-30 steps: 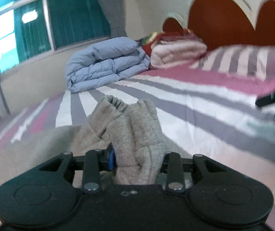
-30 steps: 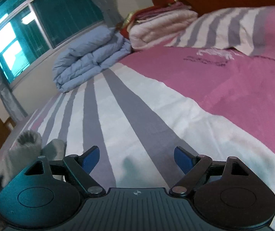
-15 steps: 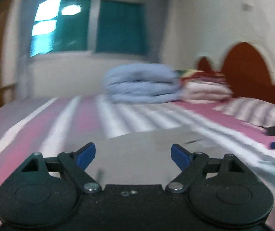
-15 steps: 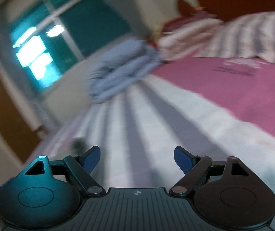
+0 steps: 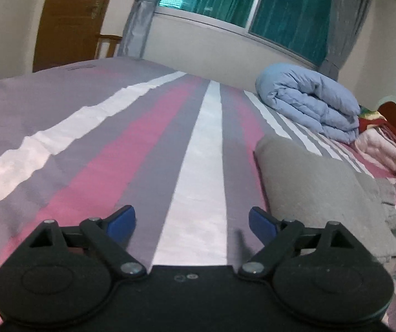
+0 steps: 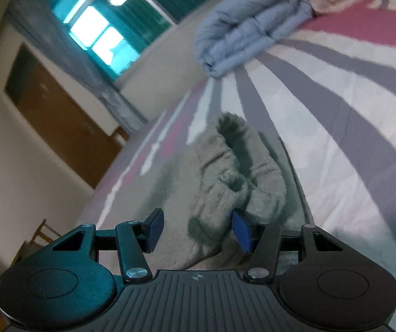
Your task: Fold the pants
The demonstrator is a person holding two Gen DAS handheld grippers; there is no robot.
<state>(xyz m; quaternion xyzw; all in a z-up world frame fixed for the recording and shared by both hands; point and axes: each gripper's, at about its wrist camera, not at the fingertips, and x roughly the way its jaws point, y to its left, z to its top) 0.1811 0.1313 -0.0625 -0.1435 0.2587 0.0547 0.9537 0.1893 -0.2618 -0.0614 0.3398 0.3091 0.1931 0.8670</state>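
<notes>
The grey fleece pants (image 5: 322, 182) lie folded on the striped bedspread (image 5: 114, 171), to the right of my left gripper (image 5: 191, 220). That gripper's jaws are opening wide over bare bedspread with nothing between them. In the right wrist view the bunched cuffs of the pants (image 6: 225, 171) rise just ahead of my right gripper (image 6: 198, 225). Its jaws are closing with grey fabric between them. The right pad (image 6: 240, 231) touches the cloth, while a gap still shows beside the left pad (image 6: 155, 225).
A folded blue duvet (image 5: 308, 105) and a pink blanket (image 5: 380, 149) are stacked at the head of the bed by the brown headboard (image 5: 391, 110). A window (image 5: 253, 5) with grey curtains and a wooden door (image 5: 73, 19) stand beyond the bed.
My left gripper let go of the pants' cuffs, opened and swung left over bare bedspread. My right gripper swung left onto the pants and its jaws narrowed around the bunched cloth.
</notes>
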